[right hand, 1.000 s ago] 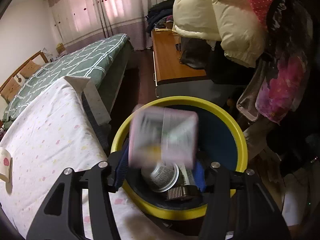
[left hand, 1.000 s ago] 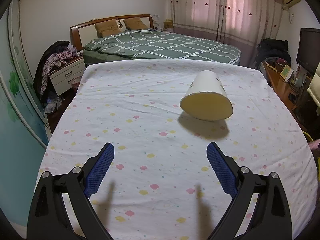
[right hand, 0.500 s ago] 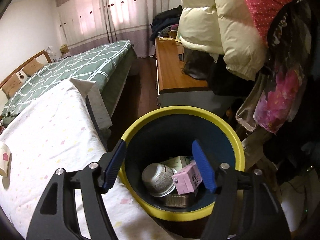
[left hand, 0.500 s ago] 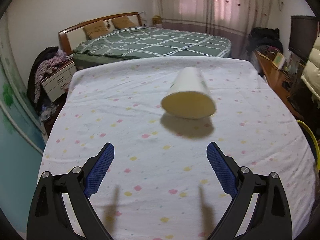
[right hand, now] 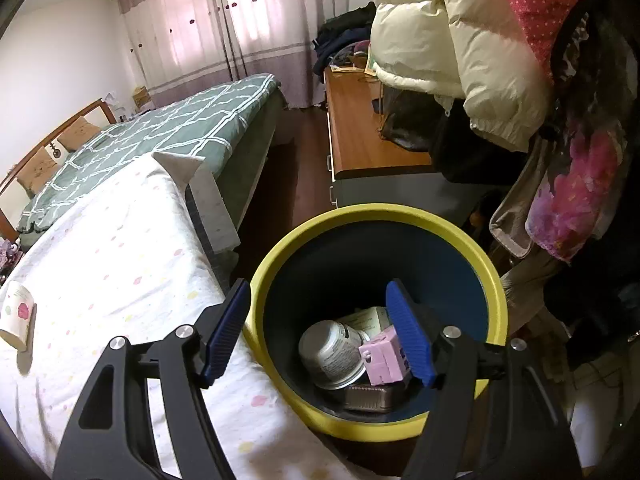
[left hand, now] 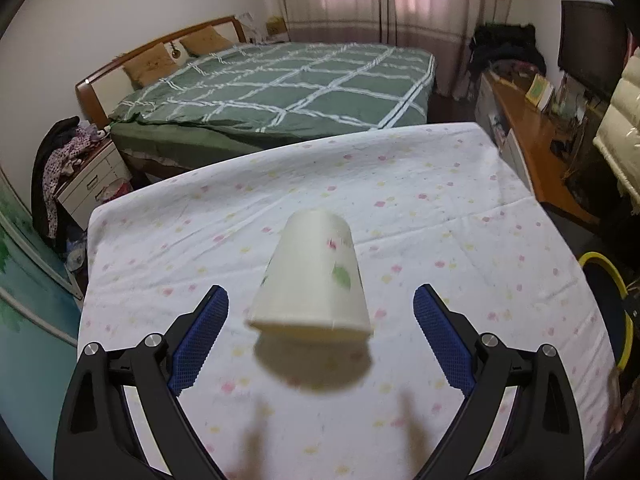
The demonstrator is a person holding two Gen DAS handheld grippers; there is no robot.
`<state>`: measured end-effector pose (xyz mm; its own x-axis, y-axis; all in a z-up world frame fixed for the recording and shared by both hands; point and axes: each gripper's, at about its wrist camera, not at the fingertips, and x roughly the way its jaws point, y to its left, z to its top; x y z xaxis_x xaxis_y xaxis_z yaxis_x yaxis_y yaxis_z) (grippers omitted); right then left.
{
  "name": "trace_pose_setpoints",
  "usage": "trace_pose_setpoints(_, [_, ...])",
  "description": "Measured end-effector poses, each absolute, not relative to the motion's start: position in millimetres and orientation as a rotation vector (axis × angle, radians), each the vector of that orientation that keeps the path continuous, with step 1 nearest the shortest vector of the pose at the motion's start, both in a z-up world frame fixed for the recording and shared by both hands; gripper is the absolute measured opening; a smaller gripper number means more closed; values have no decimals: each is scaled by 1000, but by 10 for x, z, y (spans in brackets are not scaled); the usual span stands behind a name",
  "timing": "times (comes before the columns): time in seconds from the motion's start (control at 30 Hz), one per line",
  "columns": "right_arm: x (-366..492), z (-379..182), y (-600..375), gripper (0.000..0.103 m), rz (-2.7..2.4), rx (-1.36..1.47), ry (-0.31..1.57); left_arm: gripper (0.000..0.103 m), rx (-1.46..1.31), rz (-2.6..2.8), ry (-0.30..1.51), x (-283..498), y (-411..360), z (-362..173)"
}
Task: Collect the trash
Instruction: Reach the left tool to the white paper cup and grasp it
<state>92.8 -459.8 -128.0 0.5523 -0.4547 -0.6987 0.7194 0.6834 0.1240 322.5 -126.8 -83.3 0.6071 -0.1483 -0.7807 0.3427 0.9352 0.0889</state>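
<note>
A white paper cup (left hand: 316, 276) with pink and green spots lies on the flower-print sheet (left hand: 420, 208), wide end toward me. My left gripper (left hand: 320, 296) hangs over it, open wide, a blue pad (left hand: 200, 340) on each side of the cup's wide end and neither touching it. The same cup (right hand: 18, 316) shows at the far left of the right wrist view. My right gripper (right hand: 318, 286) stands open and empty above the yellow-rimmed bin (right hand: 376, 214). In the bin lie a pink box (right hand: 384, 358), a round can (right hand: 332, 354) and a flat tin (right hand: 372, 398).
The bin (left hand: 608, 268) stands on the floor off the sheet's right edge. A green checked bed (left hand: 280, 88) lies beyond the sheet. A wooden desk (right hand: 360, 132) and hanging coats (right hand: 472, 52) crowd the space behind the bin.
The left gripper has moved forward to the cup, which now sits between its fingers. The right gripper opened and the pink box it held dropped into the bin.
</note>
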Motion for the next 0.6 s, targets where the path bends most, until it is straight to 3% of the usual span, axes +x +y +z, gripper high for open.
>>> trace_pose_setpoints(0.33, [976, -1324, -4637, 66, -698, 450, 713, 91, 310, -259, 1026, 3757, -1429, -1030])
trace_pose_setpoints(0.6, [994, -1339, -4643, 66, -693, 454, 718, 84, 340, -286, 1125, 3946, -1467, -1214])
